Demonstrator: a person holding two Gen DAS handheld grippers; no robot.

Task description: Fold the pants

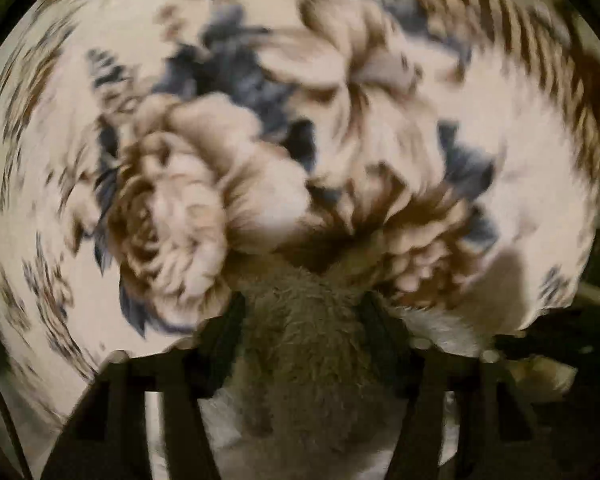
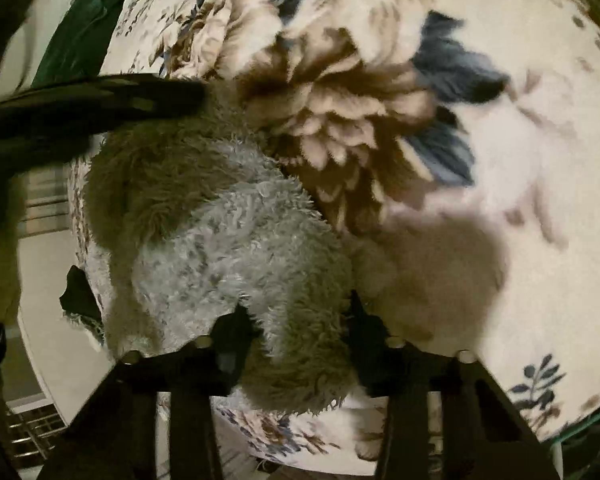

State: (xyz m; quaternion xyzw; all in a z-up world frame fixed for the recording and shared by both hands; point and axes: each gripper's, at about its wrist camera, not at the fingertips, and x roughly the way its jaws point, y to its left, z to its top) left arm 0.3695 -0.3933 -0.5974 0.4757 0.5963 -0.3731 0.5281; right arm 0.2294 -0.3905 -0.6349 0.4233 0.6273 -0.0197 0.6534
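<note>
The pants are grey and fluffy. In the left wrist view my left gripper [image 1: 302, 312] is shut on a bunch of the pants [image 1: 300, 360], held above a floral cloth [image 1: 540, 184]. In the right wrist view my right gripper [image 2: 295, 320] is shut on another part of the pants [image 2: 235, 240], which hang in a bundle toward the left. The other gripper [image 2: 99, 96] shows there as a dark bar at the upper left, touching the pants. The rest of the pants is hidden in the bundle.
The floral cloth [image 2: 520, 160], white with brown and blue flowers, covers the surface under both grippers. Its edge [image 2: 75, 216] runs down the left of the right wrist view, with pale floor [image 2: 47, 264], a green leafy plant [image 2: 83, 28] and a metal rack [image 2: 31, 432] beyond.
</note>
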